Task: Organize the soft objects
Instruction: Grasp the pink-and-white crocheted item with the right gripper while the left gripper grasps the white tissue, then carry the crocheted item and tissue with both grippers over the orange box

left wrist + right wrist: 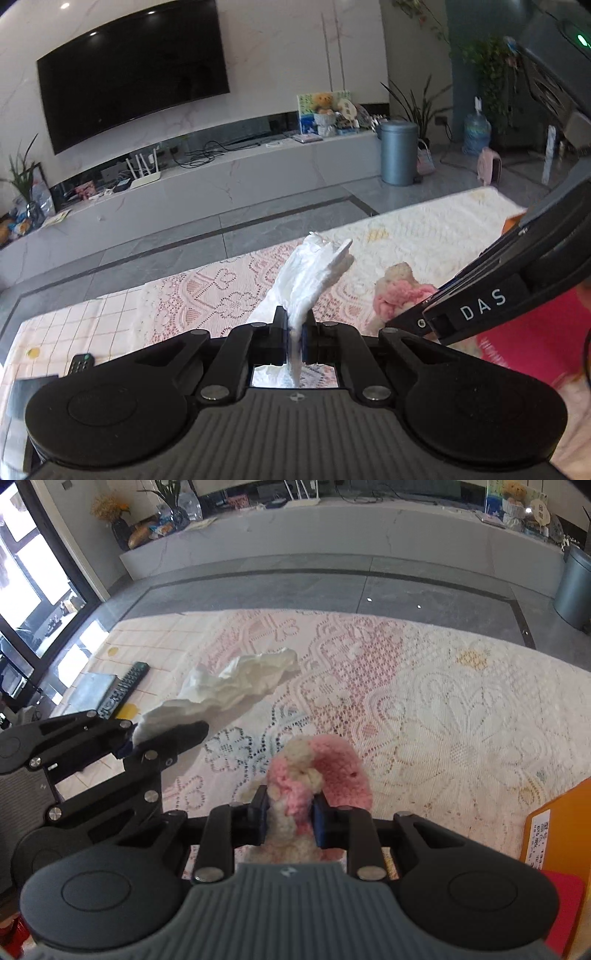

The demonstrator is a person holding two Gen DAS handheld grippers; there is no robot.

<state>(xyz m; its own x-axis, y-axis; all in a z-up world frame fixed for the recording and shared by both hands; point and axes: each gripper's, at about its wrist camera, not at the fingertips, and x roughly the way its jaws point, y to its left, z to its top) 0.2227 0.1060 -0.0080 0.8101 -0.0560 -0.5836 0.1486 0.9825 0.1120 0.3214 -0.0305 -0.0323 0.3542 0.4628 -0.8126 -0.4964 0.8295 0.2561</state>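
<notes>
The left hand-held gripper (294, 334) is shut tight on a white cloth (314, 273). The cloth is pinched between the two jaws, sticks up past them and hangs in the air above the table (424, 229). In the right wrist view this same cloth (236, 686) stretches out from the left hand-held gripper (136, 734) over the lace table cover (424, 709).

The right hand-held gripper (290, 814) squeezes a fluffy pink and cream soft thing (314, 775). It bulges up between the jaws, near the table's close edge. In the left wrist view the fluffy thing (399, 295) sits just right of the white cloth.

An orange box (561, 830) is at the table's right edge. A black remote (123, 690) lies near the left edge, beside a dark flat thing (92, 692).

Past the far edge comes the grey floor (332, 587), then a long white TV shelf (229, 177), a blue-grey bin (398, 152) and a big black TV (129, 77).
</notes>
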